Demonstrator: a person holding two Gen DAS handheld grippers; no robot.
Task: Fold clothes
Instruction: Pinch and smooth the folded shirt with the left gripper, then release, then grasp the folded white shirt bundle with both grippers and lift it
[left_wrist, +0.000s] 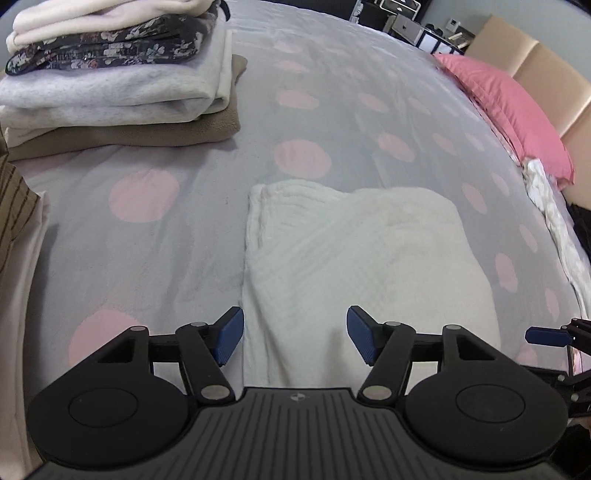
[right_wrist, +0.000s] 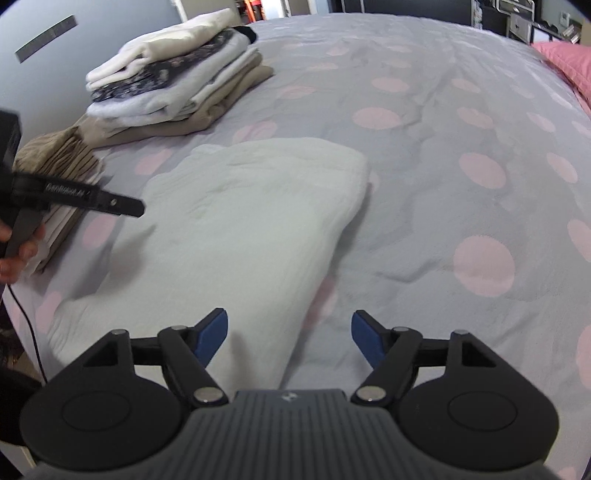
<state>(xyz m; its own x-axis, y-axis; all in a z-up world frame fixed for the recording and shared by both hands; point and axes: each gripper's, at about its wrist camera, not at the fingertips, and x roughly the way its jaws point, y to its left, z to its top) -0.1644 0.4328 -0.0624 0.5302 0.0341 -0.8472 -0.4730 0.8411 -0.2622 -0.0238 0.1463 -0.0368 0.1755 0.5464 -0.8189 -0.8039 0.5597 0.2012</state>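
A good part of the job looks done already: a stack of folded clothes (left_wrist: 110, 81) sits on the bed at about ten o'clock from where the claws point, cream on top, then a dark floral piece, grey fleece and a tan layer at the bottom. The white garment (left_wrist: 354, 258) lies flat in the middle of the bed, folded into a rough rectangle with its edges fairly square, straight ahead at twelve o'clock. I'd judge this one is finished or nearly so, needing perhaps one more fold or a move to the stack.

The left claw (left_wrist: 294, 334) hangs over the near edge of the white garment, its blue pads apart and pressing nothing. The right claw (right_wrist: 289, 338) is likewise spread, empty, above the garment's near right corner. A second small pile, striped brown on top (right_wrist: 59, 158), rests at nine o'clock.

The bed (right_wrist: 461, 92) wears a grey cover with pale pink dots, lightly wrinkled. A pink pillow (left_wrist: 509, 110) lies at two o'clock against a beige headboard, with dark shelving beyond.
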